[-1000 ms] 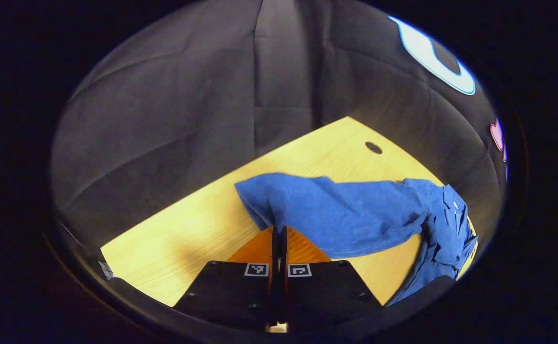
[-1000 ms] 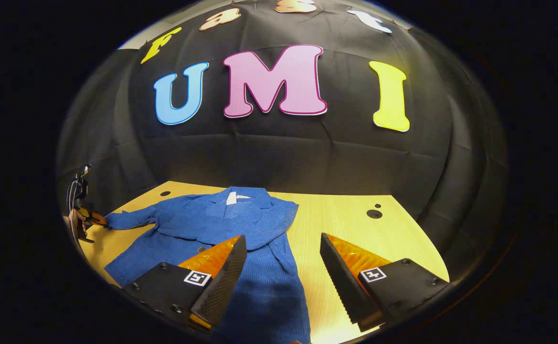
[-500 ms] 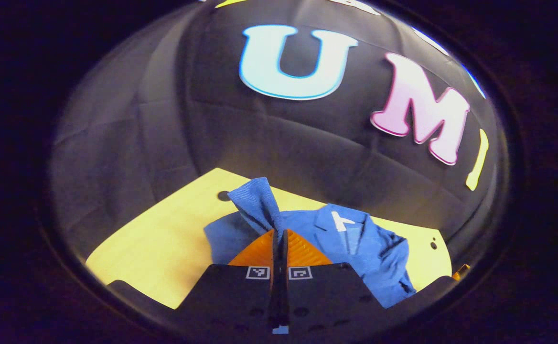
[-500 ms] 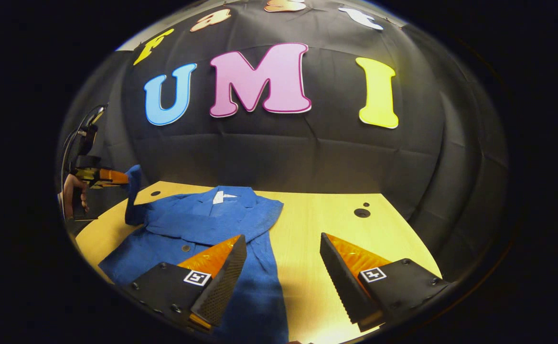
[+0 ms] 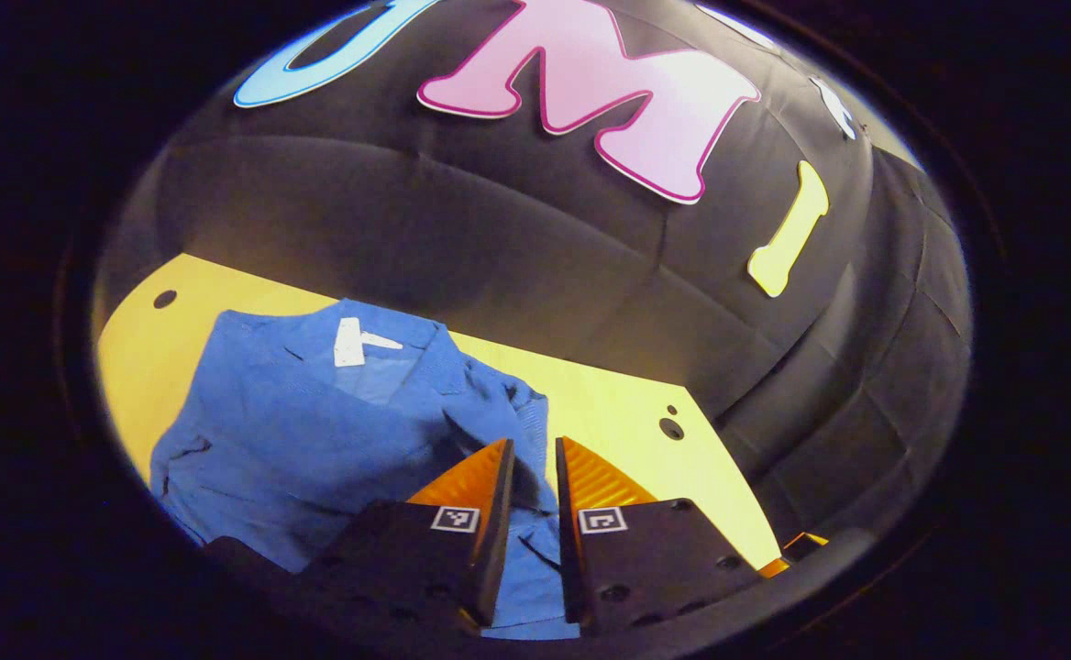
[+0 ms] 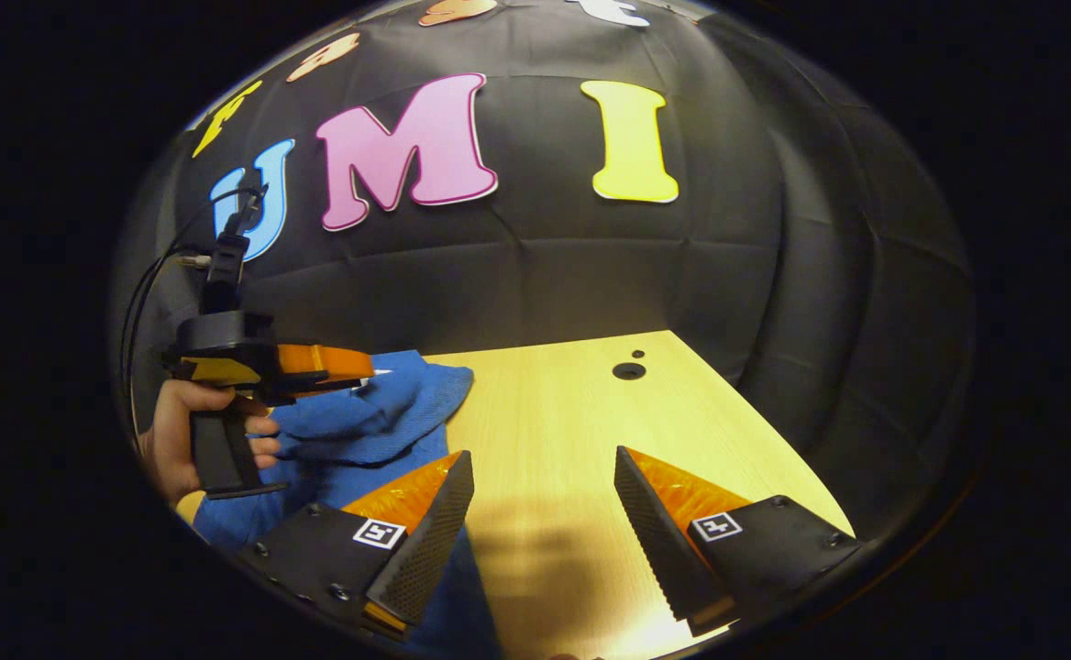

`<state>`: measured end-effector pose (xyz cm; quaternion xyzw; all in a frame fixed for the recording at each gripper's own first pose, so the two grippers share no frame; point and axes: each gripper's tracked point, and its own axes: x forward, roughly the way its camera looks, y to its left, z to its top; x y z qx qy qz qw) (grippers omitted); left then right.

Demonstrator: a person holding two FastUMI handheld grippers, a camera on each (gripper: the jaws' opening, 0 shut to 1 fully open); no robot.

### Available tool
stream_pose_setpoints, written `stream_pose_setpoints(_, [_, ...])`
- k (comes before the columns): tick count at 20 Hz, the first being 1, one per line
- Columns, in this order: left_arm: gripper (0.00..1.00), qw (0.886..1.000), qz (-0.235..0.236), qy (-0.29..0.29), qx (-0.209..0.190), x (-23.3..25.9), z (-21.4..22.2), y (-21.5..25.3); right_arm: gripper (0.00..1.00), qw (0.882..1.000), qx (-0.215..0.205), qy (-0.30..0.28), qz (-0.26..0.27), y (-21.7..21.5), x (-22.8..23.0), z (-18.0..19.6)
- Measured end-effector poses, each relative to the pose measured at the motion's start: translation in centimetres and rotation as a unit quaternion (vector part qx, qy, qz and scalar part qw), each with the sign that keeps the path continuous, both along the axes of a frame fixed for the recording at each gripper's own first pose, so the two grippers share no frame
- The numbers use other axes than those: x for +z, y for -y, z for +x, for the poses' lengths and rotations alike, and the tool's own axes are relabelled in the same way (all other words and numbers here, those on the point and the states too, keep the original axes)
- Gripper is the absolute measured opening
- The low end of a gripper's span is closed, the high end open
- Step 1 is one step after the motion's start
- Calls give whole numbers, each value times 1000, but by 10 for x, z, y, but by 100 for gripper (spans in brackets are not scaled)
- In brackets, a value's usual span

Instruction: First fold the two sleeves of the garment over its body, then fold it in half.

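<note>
**Left sleeve over the body, left tongs narrowly parted**

So: blue jacket point(image 5: 315, 431) lies flat on the tabletop point(image 5: 618, 431), collar toward the booth wall, white neck label point(image 5: 349, 341) showing. In the left gripper view the cloth is bunched and creased along the side nearest the left tongs point(image 5: 530, 454), which looks like a sleeve laid across the front.

Tongs state:
- Left tongs: narrow gap between the fingers, blue cloth visible in the gap. Can't tell if the fingers touch it; I'd judge no firm pinch.
- Right tongs point(image 6: 542, 467): wide apart, holding nothing, over bare tabletop point(image 6: 590, 412) beside the jacket's edge point(image 6: 380, 412).
- In the right gripper view the left tongs point(image 6: 366, 371) sit just over the folded cloth, a hand point(image 6: 178, 431) on the grip.

Handling, my read:
- Soft, light woven fabric, no stiffness. It will sag and drag from any single pinch point.
- Some texture, so not slippery, but layers can slide on the smooth wood.
- For the half fold, pinch both layers at the hem corners, one tongs each, and lift together.
- Grabbing mid-panel would only bunch it.

Risk: the loose sleeve may shift when the hem comes up.
</note>
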<state>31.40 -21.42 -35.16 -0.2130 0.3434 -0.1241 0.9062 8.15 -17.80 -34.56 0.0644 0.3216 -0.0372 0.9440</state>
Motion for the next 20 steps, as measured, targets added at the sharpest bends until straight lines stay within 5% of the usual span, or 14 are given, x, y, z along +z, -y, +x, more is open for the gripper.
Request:
stream_pose_setpoints(1, [36,1000,-29,-3,3,0,1,12,98,1000,-8,-6,6,3,-2,-4])
stream_pose_setpoints(3, [86,999,-40,-7,27,-4,7,11,98,999,-23,-14,22,5,-7,-13])
stream_pose_setpoints(6, [84,999,-2,-6,38,-6,-10,-21,97,998,-35,-43,35,-2,-15,-28])
stream_pose_setpoints(11, [84,995,89,10,45,7,-81,-108,97,993,26,-110,36,-49,-34,-79])
stream_pose_setpoints(16, [85,984,152,-65,68,-4,-202,-205,98,982,59,-175,30,-76,-49,-127])
stream_pose_setpoints(20, [85,958,219,-166,80,-29,-309,-280,98,975,56,-216,-3,-72,-55,-156])
